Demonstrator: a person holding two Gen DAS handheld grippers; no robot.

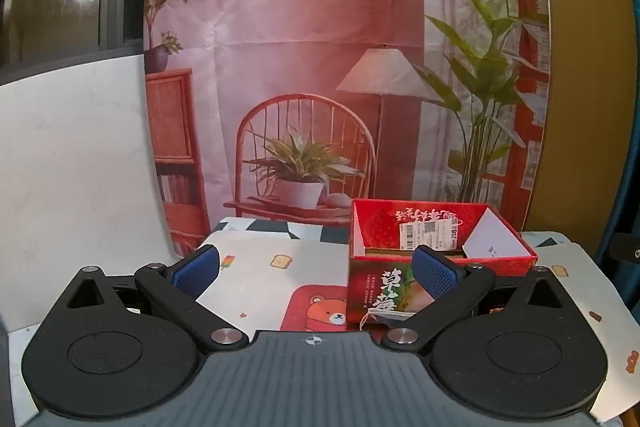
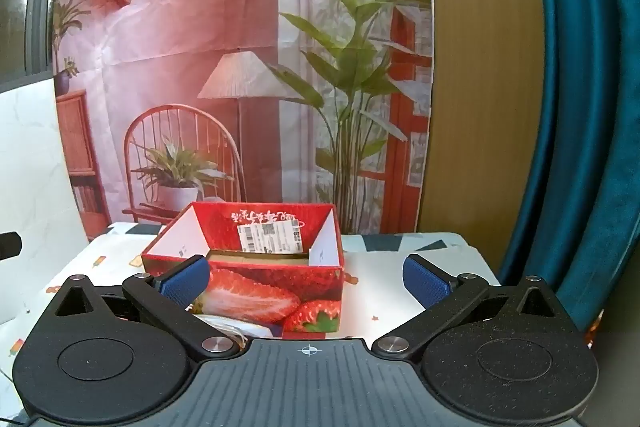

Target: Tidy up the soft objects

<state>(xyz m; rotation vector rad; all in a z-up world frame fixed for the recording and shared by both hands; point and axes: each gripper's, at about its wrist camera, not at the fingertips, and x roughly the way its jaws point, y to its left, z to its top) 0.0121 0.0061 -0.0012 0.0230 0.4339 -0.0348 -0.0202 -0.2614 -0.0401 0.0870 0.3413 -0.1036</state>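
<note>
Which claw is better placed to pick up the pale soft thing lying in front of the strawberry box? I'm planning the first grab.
Right, probably. The pale soft thing lies just below the open right claw, by its left finger. From the open left claw, only a sliver shows beside the strawberry box.

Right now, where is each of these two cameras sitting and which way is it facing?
Left wrist: sits on the left gripper, angled slightly down over the table; the red strawberry box lies ahead to the right, partly behind one blue pad; jaws open, nothing between them.
Right wrist: sits on the right gripper, facing likewise; the box is ahead, left of centre, a teal curtain at right; jaws open.
Shared: the box, patterned tablecloth, printed room backdrop.
</note>
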